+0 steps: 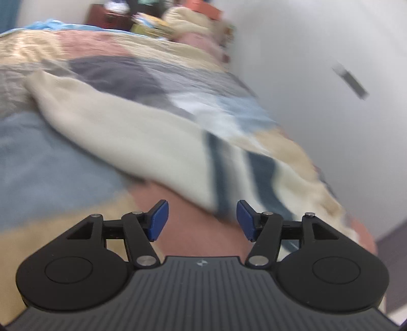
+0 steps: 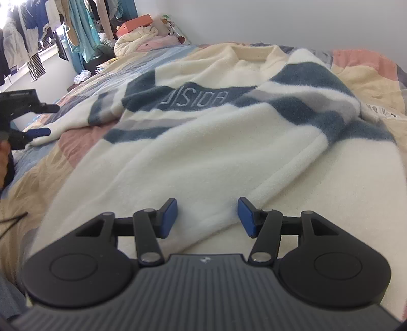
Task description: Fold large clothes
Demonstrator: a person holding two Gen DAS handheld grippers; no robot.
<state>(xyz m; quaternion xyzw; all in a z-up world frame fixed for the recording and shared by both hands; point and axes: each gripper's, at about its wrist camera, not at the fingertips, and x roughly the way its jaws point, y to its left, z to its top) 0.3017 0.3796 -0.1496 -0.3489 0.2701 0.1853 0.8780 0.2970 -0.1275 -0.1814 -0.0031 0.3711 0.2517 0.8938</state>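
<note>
A cream fleece sweater (image 2: 203, 152) with dark blue and grey stripes and stitched lettering lies spread on a patchwork quilt (image 2: 368, 76). One sleeve (image 2: 318, 101) is folded across its body, and the other sleeve (image 1: 122, 127) stretches out to the side. My right gripper (image 2: 207, 216) stands open low over the cream lower part, where a folded edge runs between its fingers. My left gripper (image 1: 202, 220) is open over a pink quilt patch with nothing between its pads, just short of the outstretched sleeve's striped part. In the right wrist view, the left gripper (image 2: 47, 119) is beside that sleeve's cuff (image 2: 54, 133).
A white wall (image 1: 318, 76) runs along the bed's far side. At the bed's head lie a bundled cream duvet (image 2: 134, 38) and an orange box (image 2: 134, 24). Clothes hang on a rack (image 2: 38, 30) at the back left. A thin black cable (image 2: 12, 221) crosses the quilt.
</note>
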